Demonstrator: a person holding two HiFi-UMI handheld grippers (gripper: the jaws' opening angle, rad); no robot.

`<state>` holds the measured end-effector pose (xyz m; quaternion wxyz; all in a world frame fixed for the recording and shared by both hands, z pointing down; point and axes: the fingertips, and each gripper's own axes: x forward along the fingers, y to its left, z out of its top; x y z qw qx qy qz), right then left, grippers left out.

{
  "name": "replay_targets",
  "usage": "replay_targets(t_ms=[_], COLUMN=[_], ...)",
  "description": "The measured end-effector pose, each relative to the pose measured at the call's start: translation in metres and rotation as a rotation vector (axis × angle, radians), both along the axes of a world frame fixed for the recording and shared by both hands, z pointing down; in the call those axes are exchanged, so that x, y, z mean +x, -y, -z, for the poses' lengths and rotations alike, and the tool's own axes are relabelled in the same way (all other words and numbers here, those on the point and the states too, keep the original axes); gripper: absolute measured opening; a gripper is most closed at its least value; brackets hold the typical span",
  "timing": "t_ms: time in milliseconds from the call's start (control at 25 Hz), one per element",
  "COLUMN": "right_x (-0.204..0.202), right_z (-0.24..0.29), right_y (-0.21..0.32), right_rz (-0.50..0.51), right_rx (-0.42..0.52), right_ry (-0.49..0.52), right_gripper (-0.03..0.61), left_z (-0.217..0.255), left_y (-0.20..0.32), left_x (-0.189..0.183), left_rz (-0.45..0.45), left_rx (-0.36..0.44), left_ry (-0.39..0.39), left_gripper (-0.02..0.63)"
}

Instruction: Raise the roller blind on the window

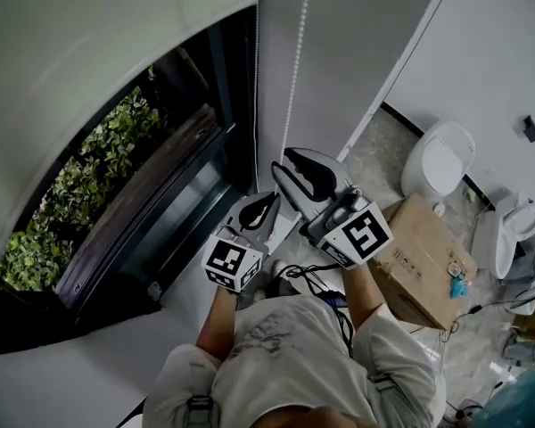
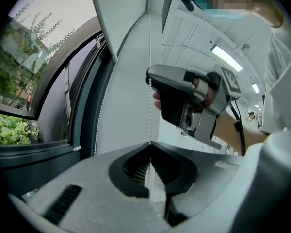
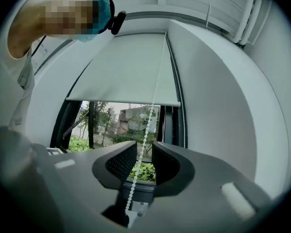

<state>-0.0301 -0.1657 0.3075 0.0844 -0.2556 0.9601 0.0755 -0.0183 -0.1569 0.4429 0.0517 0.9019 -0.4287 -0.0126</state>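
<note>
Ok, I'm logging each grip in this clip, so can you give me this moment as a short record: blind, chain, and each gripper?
roller blind: part-way up, lower part of the window uncovered
bead chain: hangs at the window's right side
left gripper: jaws together, clamped on the chain
right gripper: above the left one, jaws apart, chain runs between them untouched

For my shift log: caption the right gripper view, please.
Open right hand-held gripper straddling the bead chain, below the partly raised roller blind.
</note>
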Motion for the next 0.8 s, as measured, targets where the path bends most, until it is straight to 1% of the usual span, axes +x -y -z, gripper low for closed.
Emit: replay_targets(t_ms=[80, 120, 160, 240, 520, 640, 800], right_x=[-0.002, -0.003, -0.003, -0.003, 0.001, 0.0, -0.001], right_z=[0.002, 0.003, 0.005, 0.009, 0.007, -0.005, -0.022], right_y=[0.003, 0.005, 0.005, 0.005, 0.002, 0.001, 0.003], right_rz=[-0.001, -0.006, -0.012, -0.015, -0.022, -0.028, -0.034], right_rx=[0.005, 0.009, 0.012, 0.018, 0.024, 0.017, -0.005], right_ry=[-0.005, -0.007, -0.008, 0.005, 0.047, 0.024, 0.0], right_gripper=[0.103, 0.086, 0.045, 0.015, 0.009, 0.009, 0.009], left_z=[-0.001, -0.001, 0.0, 0.002, 0.0, -0.008, -0.025], left_y=[0.001, 0.001, 0.001, 0.0, 0.0, -0.001, -0.003], left_x=[0.0, 0.001, 0.001, 0.002, 0.003, 0.003, 0.003], left_rz=[-0.002, -0.002, -0.002, -0.002, -0.003, -0.006, -0.004], left_rx=[-0.001, -0.001, 0.0, 0.0, 0.002, -0.01, -0.047], left_ry=[-0.003, -0.004, -0.005, -0.006, -0.009, 0.002, 0.015], left_gripper=[0.012, 0.012, 0.012, 0.012, 0.012, 0.012, 0.012])
